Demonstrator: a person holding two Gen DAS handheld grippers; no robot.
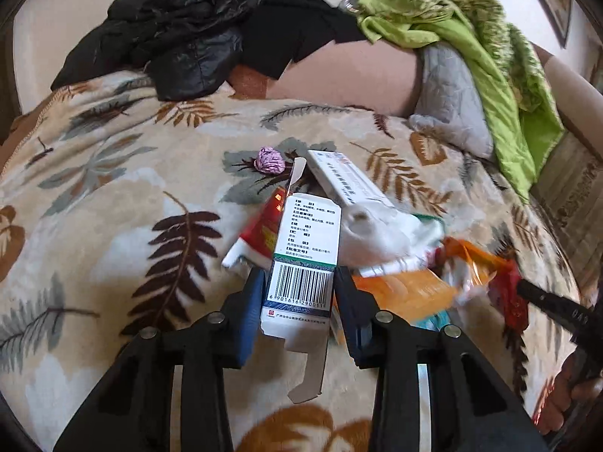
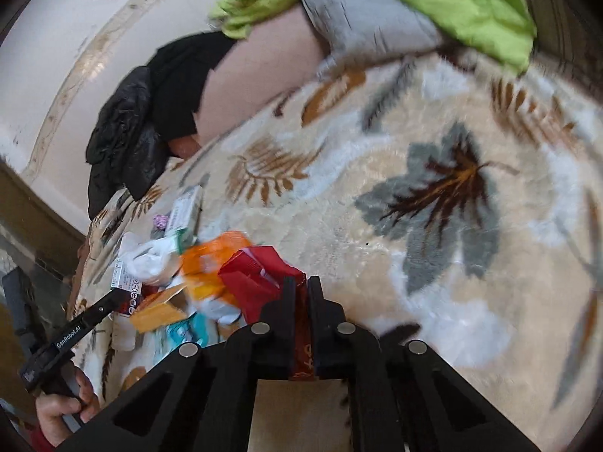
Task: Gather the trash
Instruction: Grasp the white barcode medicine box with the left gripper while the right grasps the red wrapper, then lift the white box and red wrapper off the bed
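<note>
My left gripper (image 1: 297,282) is shut on a white barcode box (image 1: 303,260), held over the leaf-print blanket (image 1: 113,207). Around it lie a red and white packet (image 1: 260,229), a long white box (image 1: 346,180), a crumpled white tissue (image 1: 373,233), an orange wrapper (image 1: 410,290) and a purple paper ball (image 1: 269,161). My right gripper (image 2: 299,282) is shut on a red wrapper (image 2: 256,278) at the pile's right edge; the wrapper also shows in the left wrist view (image 1: 508,293). The pile shows in the right wrist view with the orange wrapper (image 2: 211,263) and tissue (image 2: 150,260).
A black jacket (image 1: 177,34) lies on the sofa back at the far left. A green blanket (image 1: 471,37) and a grey cushion (image 1: 448,94) lie at the far right. The wall (image 2: 56,56) stands behind the sofa.
</note>
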